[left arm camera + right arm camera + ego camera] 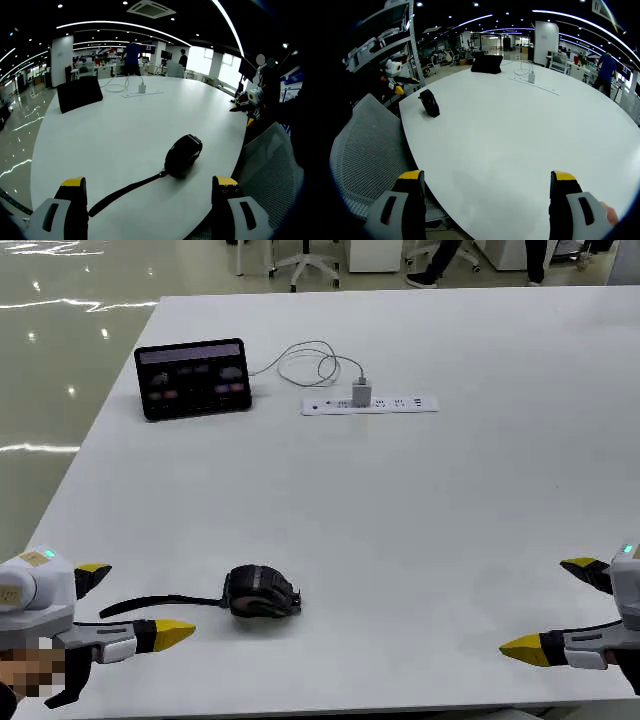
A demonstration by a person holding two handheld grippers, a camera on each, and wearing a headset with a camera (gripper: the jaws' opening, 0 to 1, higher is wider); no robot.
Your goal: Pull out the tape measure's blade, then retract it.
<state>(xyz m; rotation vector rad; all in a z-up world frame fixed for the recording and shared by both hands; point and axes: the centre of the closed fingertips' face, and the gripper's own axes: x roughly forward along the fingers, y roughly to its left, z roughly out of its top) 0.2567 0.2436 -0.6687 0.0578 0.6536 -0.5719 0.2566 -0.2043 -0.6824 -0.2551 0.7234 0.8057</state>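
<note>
A black tape measure lies on the white table near its front edge, its black wrist strap trailing to the left. The left gripper view has the tape measure just ahead of the jaws, and the right gripper view has it far off to the left. My left gripper is open at the front left, its yellow-tipped jaws on either side of the strap's end. Open too, my right gripper hovers at the front right, well away from the tape measure.
At the back left a dark tablet stands propped up. A white power strip with a charger and a coiled cable lies at the back middle. A grey mesh chair sits by the table's front edge.
</note>
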